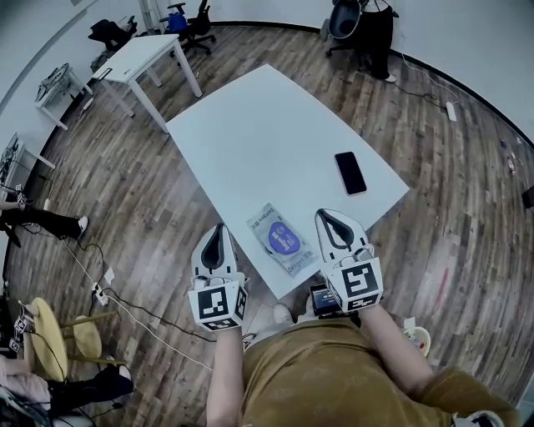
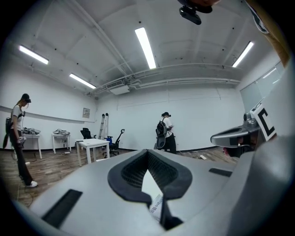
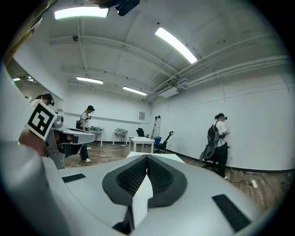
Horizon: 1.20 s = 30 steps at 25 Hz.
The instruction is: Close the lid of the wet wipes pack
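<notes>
The wet wipes pack (image 1: 280,239) lies flat near the front edge of the white table (image 1: 267,133), with a purple oval lid (image 1: 284,241) on top that looks flat against the pack. My left gripper (image 1: 219,228) is held just left of the pack, off the table's edge, jaws shut and empty. My right gripper (image 1: 322,214) is just right of the pack, also shut and empty. In the left gripper view the pads (image 2: 133,173) meet at the tip and a strip of the pack's printed wrap (image 2: 157,205) shows through the gap below.
A black phone (image 1: 350,173) lies on the table to the right, beyond the right gripper. A second white table (image 1: 142,57) and office chairs (image 1: 190,21) stand farther off. People stand in the room (image 2: 165,131), (image 3: 85,133). Cables run over the wooden floor at the left.
</notes>
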Each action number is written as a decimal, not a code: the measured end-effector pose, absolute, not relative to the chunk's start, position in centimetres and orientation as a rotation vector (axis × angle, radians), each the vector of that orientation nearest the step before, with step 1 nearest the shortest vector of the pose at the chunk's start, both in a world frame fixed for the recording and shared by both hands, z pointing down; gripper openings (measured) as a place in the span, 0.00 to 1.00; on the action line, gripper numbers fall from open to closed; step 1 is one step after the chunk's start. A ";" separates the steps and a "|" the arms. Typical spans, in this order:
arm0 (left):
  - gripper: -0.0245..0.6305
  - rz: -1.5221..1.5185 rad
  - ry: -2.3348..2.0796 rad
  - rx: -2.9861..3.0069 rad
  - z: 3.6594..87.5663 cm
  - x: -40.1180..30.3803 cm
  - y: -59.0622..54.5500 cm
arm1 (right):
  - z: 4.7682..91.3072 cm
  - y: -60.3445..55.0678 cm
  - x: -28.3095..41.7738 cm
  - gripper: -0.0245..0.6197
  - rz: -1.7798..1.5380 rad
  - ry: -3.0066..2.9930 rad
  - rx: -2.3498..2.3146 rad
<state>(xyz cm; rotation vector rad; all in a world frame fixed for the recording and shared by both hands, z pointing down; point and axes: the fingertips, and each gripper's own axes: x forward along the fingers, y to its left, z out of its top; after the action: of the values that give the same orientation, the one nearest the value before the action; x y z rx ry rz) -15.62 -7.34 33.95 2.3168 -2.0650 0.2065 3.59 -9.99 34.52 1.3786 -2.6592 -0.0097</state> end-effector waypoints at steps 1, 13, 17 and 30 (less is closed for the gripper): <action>0.05 0.203 -2.075 2.307 33.9 -15.8 -7.1 | 34.5 -9.9 3.7 0.05 -0.024 -2.654 1.374; 0.05 0.223 -2.139 2.291 33.1 -16.6 -7.0 | 33.8 -10.6 4.7 0.05 -0.032 -2.639 1.392; 0.05 0.228 -2.141 2.286 33.4 -16.8 -7.0 | 33.6 -10.6 4.1 0.05 -0.028 -2.649 1.391; 0.05 0.242 -2.136 2.284 33.9 -16.0 -6.7 | 33.5 -10.5 5.0 0.05 -0.032 -2.641 1.394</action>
<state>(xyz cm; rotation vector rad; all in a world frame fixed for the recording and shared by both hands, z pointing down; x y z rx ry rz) -16.00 -6.66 33.94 2.2837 -2.1356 0.2423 5.03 -10.52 33.54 1.3939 -2.6413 -0.0318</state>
